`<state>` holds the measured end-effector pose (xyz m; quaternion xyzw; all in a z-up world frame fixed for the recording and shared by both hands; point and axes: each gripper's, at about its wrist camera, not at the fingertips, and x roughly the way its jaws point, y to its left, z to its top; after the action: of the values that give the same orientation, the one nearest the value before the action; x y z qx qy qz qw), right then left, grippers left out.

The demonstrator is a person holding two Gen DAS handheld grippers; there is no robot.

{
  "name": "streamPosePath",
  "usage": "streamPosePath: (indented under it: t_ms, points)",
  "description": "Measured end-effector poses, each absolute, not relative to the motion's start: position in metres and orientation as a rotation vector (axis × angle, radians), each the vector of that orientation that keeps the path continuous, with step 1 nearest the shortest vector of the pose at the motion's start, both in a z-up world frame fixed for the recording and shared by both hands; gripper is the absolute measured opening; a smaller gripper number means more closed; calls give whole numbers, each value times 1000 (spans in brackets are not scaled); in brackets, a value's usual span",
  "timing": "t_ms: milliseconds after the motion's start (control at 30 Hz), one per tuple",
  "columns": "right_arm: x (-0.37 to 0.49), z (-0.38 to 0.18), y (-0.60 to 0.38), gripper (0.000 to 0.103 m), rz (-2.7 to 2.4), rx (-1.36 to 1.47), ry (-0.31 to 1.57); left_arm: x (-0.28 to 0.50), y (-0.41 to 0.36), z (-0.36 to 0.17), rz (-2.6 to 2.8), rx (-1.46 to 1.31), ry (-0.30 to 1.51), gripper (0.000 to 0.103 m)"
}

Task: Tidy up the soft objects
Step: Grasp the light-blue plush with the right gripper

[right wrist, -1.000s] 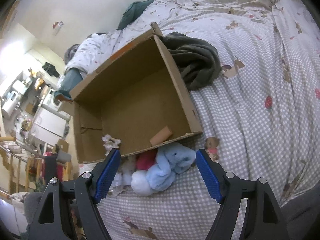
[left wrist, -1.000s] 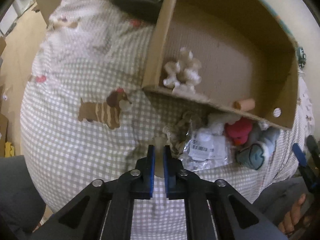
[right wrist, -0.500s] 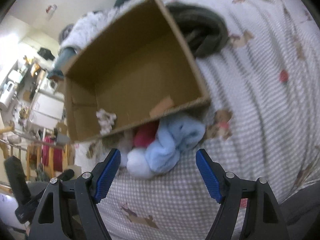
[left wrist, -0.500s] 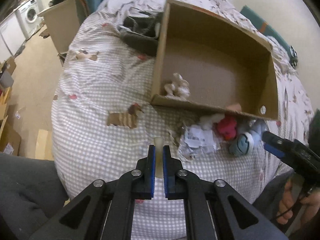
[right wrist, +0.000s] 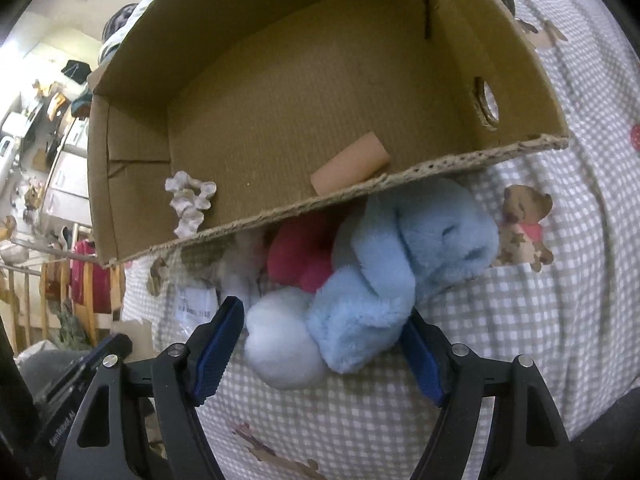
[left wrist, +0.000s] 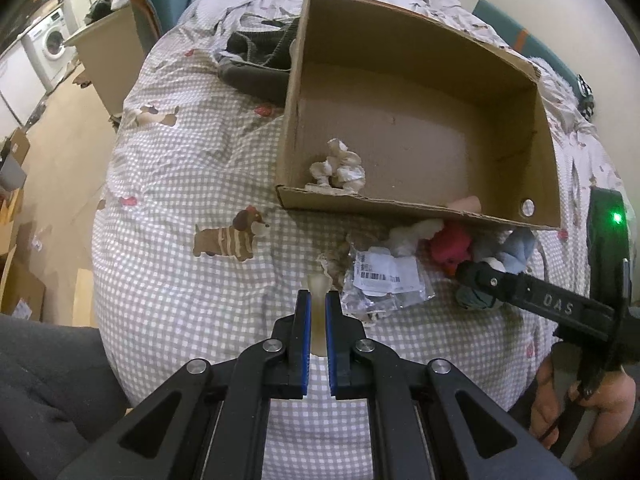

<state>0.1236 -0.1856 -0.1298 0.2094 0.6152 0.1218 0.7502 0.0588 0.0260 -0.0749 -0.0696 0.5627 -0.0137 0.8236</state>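
Observation:
An open cardboard box (left wrist: 536, 152) lies on the checked bedspread; it also shows in the right wrist view (right wrist: 132, 128). Inside are a white knotted toy (left wrist: 338, 166) and a tan cylinder (right wrist: 350, 168). Soft toys lie piled at its near wall: a light blue plush (right wrist: 404, 268), a white ball (right wrist: 284, 350), a red plush (right wrist: 304, 256) and a plastic packet (left wrist: 384, 280). My left gripper (left wrist: 317, 304) is shut on a pale beige soft piece (left wrist: 317, 284) above the bedspread. My right gripper (right wrist: 324, 320) is open, its jaws on either side of the blue plush and white ball.
A dark garment (left wrist: 256, 60) lies left of the box. The bed edge drops to a wooden floor (left wrist: 60, 120) at left, with a washing machine (left wrist: 48, 44) beyond. A person's hand (left wrist: 580, 412) holds the right gripper at lower right.
My left gripper pulled back and up from the pile with the beige piece still held. My right gripper moved down and in toward the blue plush, which now sits between its open jaws.

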Motion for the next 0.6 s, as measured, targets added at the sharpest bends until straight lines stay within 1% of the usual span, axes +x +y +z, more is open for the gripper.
streamPosePath:
  t_ms: [67,133,167,233,333,600]
  points:
    - [121,-129,-183,76,272,449,1341,59,27,-76,-26,-151,1198,6]
    - [120,-127,-181,58,277,428,1337,59,26,-76,-22,-148,1192,6]
    - [119,-126,-180,57,279,419,1333,60,25,-76,-22,-147,1190,6]
    - [117,-124,-180,50,279,406,1324,60,25,-75,-25,-154,1187,6]
    - [112,-119,-183,46,269,404,1315,59,29,-73,-51,-214,1193,6]
    - [80,-85,-193,45,291,454,1224,52,35,-59,-57,-228,1133,6]
